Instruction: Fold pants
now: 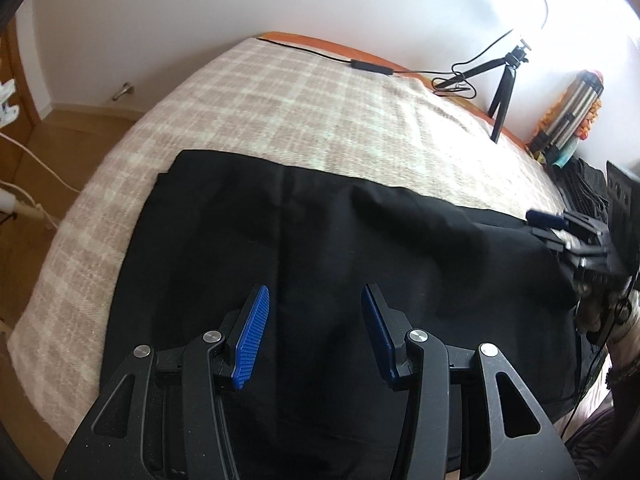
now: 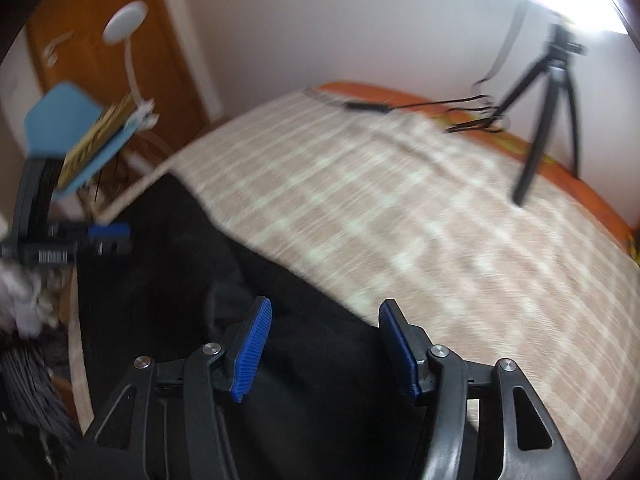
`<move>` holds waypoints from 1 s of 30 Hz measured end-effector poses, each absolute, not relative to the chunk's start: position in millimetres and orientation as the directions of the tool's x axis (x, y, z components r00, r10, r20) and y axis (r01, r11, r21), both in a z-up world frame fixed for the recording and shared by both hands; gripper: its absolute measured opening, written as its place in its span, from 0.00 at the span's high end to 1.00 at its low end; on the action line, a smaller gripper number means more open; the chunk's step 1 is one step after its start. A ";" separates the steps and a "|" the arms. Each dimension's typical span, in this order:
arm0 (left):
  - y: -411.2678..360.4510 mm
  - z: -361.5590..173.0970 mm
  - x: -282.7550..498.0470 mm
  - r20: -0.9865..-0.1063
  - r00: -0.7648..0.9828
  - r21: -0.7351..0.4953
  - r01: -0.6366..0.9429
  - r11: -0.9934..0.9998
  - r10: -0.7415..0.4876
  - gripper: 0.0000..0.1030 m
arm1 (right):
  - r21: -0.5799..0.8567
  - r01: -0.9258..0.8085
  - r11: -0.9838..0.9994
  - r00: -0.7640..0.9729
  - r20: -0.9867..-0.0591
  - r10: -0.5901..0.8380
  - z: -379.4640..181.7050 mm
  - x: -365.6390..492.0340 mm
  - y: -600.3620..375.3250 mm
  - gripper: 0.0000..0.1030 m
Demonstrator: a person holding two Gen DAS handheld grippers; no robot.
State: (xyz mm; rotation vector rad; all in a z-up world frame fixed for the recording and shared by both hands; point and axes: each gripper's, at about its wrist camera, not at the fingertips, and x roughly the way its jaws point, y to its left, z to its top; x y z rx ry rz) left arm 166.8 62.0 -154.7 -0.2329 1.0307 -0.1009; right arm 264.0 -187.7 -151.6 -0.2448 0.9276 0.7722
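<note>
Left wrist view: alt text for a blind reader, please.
The open left gripper hovers over black pants spread on a beige plaid blanket covering a bed. The right gripper sits at the pants' right edge; a small black tripod stands beyond.

Left gripper (image 1: 316, 332) and right gripper (image 2: 326, 344), jaws apart

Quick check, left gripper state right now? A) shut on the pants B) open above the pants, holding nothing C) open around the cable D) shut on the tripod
B: the left gripper has its blue pads spread apart with only the flat black pants showing between them, nothing pinched.
</note>
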 end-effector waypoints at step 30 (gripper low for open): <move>136.2 -122.7 141.5 -0.787 0.589 -0.334 -0.161 0.929 -0.181 0.54 | -0.090 -0.542 0.835 0.594 -0.744 0.306 -134.1 247.2 -201.3 0.48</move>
